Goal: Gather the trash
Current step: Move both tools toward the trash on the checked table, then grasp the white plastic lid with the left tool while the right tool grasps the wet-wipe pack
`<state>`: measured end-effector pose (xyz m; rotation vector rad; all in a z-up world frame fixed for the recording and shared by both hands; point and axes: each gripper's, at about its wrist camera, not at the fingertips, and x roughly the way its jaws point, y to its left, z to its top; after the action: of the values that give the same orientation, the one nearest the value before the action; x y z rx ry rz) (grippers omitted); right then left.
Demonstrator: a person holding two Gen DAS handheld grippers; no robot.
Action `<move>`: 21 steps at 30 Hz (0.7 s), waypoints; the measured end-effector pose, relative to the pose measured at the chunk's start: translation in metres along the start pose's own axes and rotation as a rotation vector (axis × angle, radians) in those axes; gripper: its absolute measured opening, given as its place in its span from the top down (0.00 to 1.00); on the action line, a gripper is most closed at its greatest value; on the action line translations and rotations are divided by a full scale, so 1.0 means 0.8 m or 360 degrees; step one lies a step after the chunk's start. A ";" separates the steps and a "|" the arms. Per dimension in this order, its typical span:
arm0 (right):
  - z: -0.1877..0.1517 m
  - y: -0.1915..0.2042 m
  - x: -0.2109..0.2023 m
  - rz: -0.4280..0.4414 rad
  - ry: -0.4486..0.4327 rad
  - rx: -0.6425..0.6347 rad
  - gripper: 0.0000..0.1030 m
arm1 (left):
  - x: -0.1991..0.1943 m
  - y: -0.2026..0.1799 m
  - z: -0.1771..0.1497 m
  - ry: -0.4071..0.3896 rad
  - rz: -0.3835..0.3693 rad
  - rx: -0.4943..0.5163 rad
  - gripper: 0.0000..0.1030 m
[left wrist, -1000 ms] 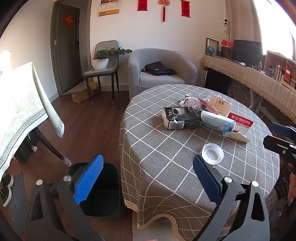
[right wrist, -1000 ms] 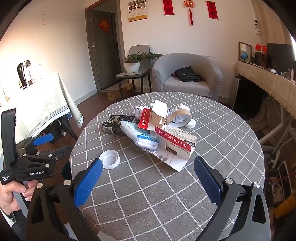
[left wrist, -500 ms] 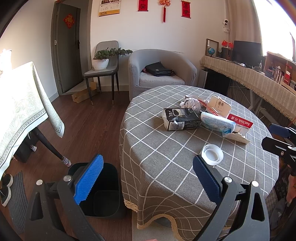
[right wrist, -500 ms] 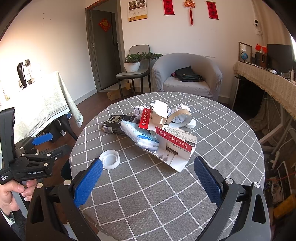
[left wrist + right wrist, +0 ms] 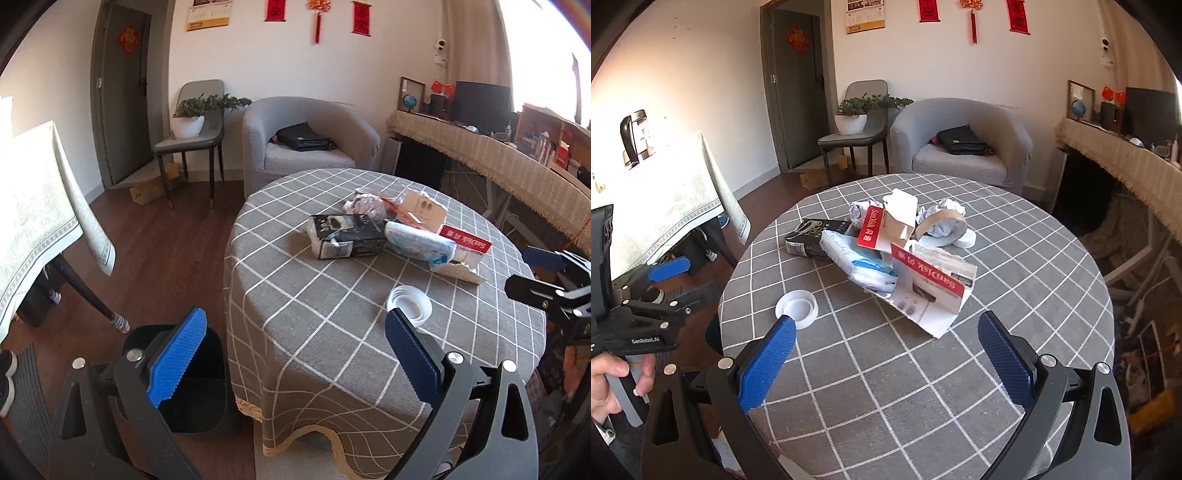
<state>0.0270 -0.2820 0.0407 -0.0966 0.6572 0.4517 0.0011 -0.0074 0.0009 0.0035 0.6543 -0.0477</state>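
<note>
Both grippers wide apart, nothing between the pads. The left gripper (image 5: 291, 354) hangs off the desk (image 5: 332, 332) edge, above the black bin (image 5: 199, 391) on the floor, whose rim its frame partly covers. The right gripper (image 5: 886, 354) hovers over the checked cloth, short of the trash heap: a torn red-and-white box (image 5: 931, 288), a blue-white packet (image 5: 857, 262), a dark carton (image 5: 809, 238), crumpled paper (image 5: 942, 221) half buried behind. A white lid (image 5: 797, 308) sits apart, just off the near pad.

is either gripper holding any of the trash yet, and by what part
Nothing is held. The left gripper and the right gripper both have their jaws wide open and empty, short of the trash pile on the table.
</note>
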 end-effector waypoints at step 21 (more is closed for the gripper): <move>0.027 -0.001 0.023 0.0173 0.0082 -0.0238 0.25 | 0.063 -0.077 0.010 0.0173 -0.0522 0.0262 0.39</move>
<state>0.0525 -0.2705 0.0462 -0.2153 0.6808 0.6044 0.0432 -0.0717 -0.0228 0.0581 0.7532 -0.4199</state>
